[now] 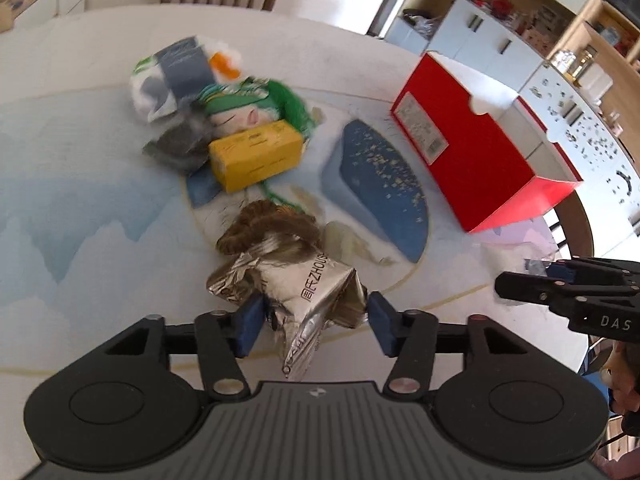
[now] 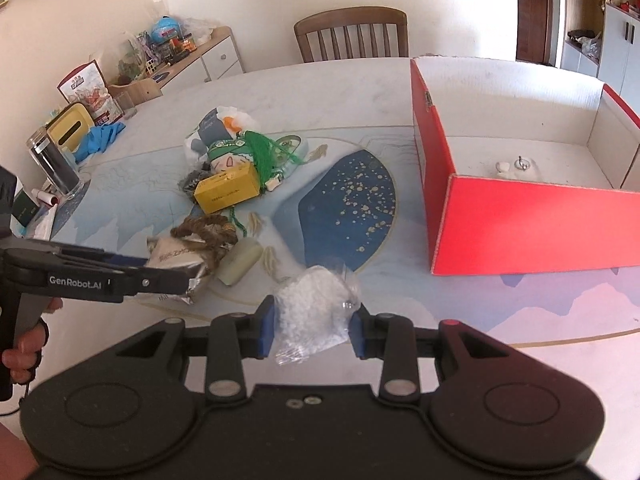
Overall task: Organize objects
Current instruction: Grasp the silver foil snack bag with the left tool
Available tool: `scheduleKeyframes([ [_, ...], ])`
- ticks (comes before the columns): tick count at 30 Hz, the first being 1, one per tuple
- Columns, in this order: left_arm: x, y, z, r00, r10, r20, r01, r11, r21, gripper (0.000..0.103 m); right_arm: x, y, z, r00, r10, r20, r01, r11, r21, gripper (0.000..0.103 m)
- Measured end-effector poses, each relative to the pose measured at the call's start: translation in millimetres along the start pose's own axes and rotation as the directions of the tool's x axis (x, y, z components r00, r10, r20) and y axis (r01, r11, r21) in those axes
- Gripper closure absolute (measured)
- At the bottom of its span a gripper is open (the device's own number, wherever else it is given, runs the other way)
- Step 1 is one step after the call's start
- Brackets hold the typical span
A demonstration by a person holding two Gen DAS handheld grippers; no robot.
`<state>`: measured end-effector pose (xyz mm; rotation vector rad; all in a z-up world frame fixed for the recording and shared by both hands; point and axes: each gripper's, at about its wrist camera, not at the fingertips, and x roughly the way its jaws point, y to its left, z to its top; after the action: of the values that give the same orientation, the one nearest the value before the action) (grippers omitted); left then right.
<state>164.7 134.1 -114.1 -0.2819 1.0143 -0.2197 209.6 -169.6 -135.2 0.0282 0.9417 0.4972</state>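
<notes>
Here, a table (image 2: pixel 360 80) with a blue-and-white cover holds an open red box (image 2: pixel 520 232). Left of the box lies a pile: a green-haired doll (image 2: pixel 236 156), a yellow carton (image 2: pixel 228 192) and coiled rope (image 2: pixel 208 230). Nearer than the box, the right gripper (image 2: pixel 314 326) clamps a clear bag of white bits (image 2: pixel 310 312) between its pads. Left of the box, the left gripper (image 1: pixel 316 322) pinches a crumpled foil pouch (image 1: pixel 304 292), jaws half apart.

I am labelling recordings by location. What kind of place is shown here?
Probably a home dining room: a wooden chair at a large table, a sideboard crowded with household items, and shelved cabinets.
</notes>
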Motion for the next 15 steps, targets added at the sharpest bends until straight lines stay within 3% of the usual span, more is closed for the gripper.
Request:
scheduleKeyframes([
  [4, -6.3, 7.0, -3.3, 1.000, -0.016, -0.004, 0.016, 0.998, -0.057, 0.026, -1.6, -5.4, -2.1, 1.000, 0.007, -0.005, -0.007, 1.000, 0.007, 0.068],
  [10, 0.8, 14.5, 10.0, 0.999, -0.022, -0.023, 0.017, 0.979, -0.205, 0.025, -3.1, -8.9, -2.8, 1.000, 0.017, -0.006, -0.017, 1.000, 0.006, 0.068],
  [15, 23.3, 3.3, 16.4, 0.998, 0.029, -0.058, -0.040, 0.979, -0.202, 0.025, -3.3, -9.7, -2.5, 1.000, 0.023, -0.007, -0.023, 1.000, 0.004, 0.068],
])
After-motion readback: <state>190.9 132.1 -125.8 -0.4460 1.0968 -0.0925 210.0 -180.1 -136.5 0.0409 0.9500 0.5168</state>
